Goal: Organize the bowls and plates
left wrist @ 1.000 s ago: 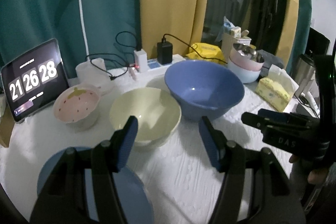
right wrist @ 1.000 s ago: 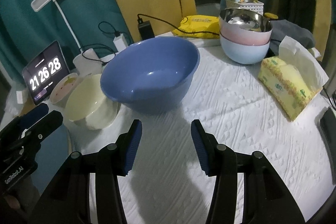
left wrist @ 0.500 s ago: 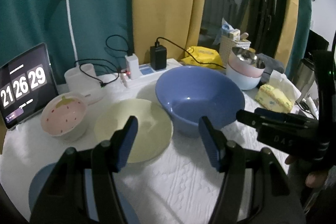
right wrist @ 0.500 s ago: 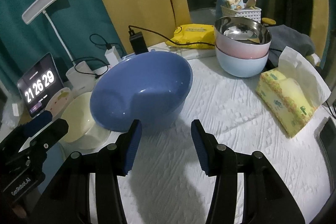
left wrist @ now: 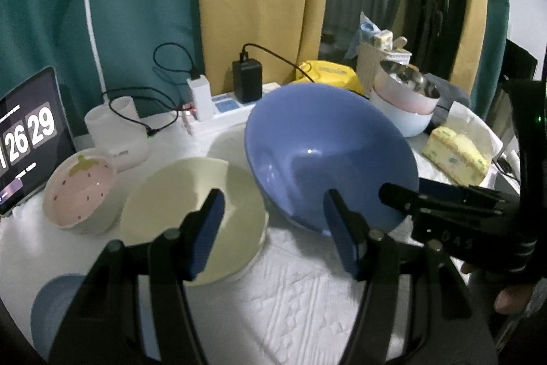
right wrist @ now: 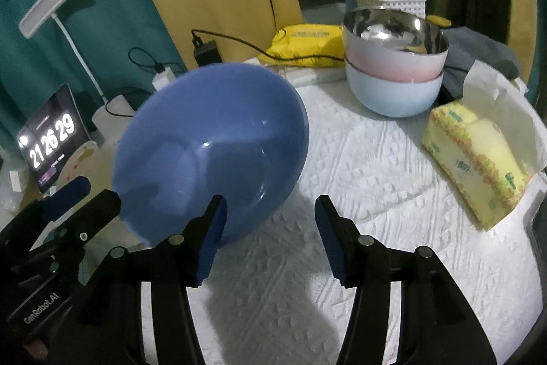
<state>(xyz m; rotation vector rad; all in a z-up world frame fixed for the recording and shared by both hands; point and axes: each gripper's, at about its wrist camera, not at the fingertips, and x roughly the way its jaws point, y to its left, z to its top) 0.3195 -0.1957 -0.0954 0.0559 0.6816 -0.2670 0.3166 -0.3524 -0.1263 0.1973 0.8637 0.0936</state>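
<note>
A big blue bowl (left wrist: 328,153) (right wrist: 212,146) stands tipped on the white tablecloth, leaning toward a cream bowl (left wrist: 191,207) on its left. My right gripper (right wrist: 268,228) (left wrist: 403,197) is at the blue bowl's near rim. Its jaws are opening with the rim between them, and the pads do not press on it. My left gripper (left wrist: 273,228) (right wrist: 78,197) is open and empty, over the gap between the cream and blue bowls. A pink strawberry bowl (left wrist: 80,190) sits further left. A blue plate (left wrist: 51,307) lies at the near left, partly hidden by the gripper.
A stack of steel, pink and light blue bowls (right wrist: 393,74) stands at the back right, beside a tissue pack (right wrist: 478,166). Along the back are a tablet clock (left wrist: 27,139), a white lamp (left wrist: 116,132), a power strip with chargers (left wrist: 222,112) and a yellow pack (right wrist: 307,43).
The blue bowl has gone from upright to tipped toward the cream bowl. Both grippers have come closer to the bowls, and the right jaws stand a little wider.
</note>
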